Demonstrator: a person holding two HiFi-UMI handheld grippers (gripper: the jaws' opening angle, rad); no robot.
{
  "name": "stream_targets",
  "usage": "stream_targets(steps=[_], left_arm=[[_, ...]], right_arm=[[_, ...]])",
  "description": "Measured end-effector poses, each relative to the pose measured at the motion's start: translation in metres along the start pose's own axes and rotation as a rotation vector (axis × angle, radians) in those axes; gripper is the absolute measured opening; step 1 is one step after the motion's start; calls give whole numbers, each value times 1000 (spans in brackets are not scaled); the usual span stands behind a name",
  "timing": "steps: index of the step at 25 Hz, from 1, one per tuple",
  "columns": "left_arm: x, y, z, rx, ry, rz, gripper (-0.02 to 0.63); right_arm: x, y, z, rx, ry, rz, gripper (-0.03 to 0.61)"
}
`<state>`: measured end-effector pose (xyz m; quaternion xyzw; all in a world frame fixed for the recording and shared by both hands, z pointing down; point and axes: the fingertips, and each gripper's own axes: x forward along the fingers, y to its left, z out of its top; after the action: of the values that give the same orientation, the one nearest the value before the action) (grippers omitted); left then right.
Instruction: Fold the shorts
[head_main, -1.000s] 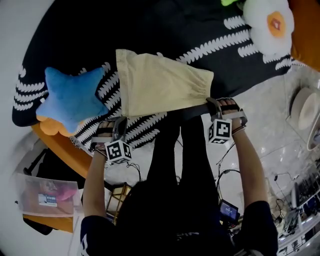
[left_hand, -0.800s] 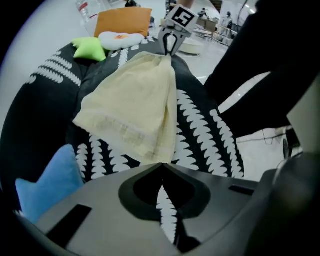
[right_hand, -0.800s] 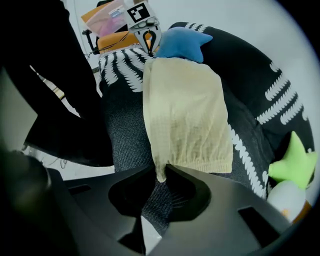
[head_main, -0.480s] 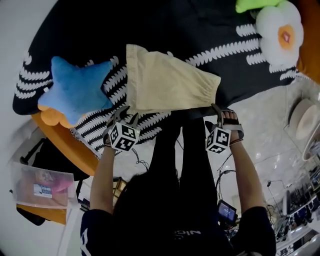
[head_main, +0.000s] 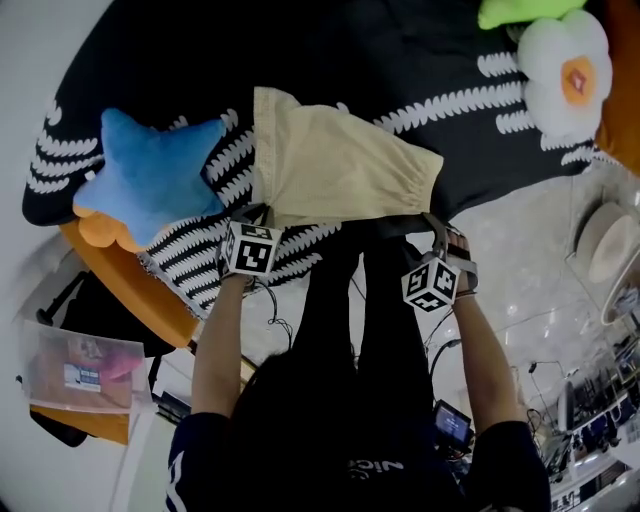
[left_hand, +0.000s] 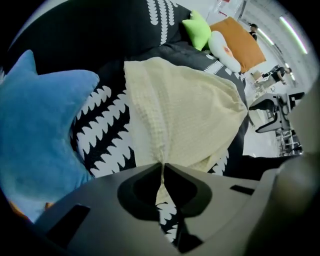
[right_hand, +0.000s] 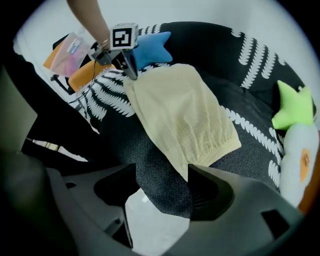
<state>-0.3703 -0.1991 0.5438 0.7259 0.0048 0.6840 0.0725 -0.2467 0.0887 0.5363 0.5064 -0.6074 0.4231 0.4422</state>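
The pale yellow shorts (head_main: 330, 165) lie folded flat on the black patterned cover (head_main: 420, 50), waistband to the right. My left gripper (head_main: 257, 214) points down at their near left corner and is shut on a pinch of that hem (left_hand: 161, 167); its jaws have just been closing, with the cloth between them. My right gripper (head_main: 433, 228) stands open at the near waistband corner (right_hand: 187, 170). Its jaws have just swung wide and eased in a little. The corner touches the right fingertip (right_hand: 196, 172), with grey cover between the jaws (right_hand: 162, 172). The left gripper (right_hand: 131, 70) also shows in the right gripper view.
A blue star cushion (head_main: 150, 180) lies just left of the shorts. A white flower cushion (head_main: 565, 70) and a green one (head_main: 515, 10) sit at the far right. The person's dark legs (head_main: 365, 300) stand against the near edge. A clear box (head_main: 80, 370) and cables lie on the floor.
The left gripper has rolled and moved in from the cover's near edge onto the shorts' left corner, taking hold of it. The right gripper has drawn back slightly from the waistband corner.
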Motion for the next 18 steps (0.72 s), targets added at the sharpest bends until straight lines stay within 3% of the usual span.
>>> stream_targets(steps=[3,6,10,11,13,15,18], left_arm=[[-16,-4,-6,-26,-45,19,21],[-25,-2,-26,-116,-56,33,21],[-8,10,-62,-229,60,91,32],[-4,12,-70,-252,93,101,64],[0,11,-78,-297,127,84,217],[-1,2,-77,-317,122,51,260],[-13,-9,-69,-278,94,22,273]], right_arm=[[-3,-6,2,54,-7,-7,321],[-2,-5,-3,81,17,12,321],[4,-1,-10,106,59,51,327],[7,-1,-10,120,65,58,331],[9,-5,-10,173,61,64,334],[7,-11,-12,280,45,59,334],[-3,-21,-12,504,5,43,328]])
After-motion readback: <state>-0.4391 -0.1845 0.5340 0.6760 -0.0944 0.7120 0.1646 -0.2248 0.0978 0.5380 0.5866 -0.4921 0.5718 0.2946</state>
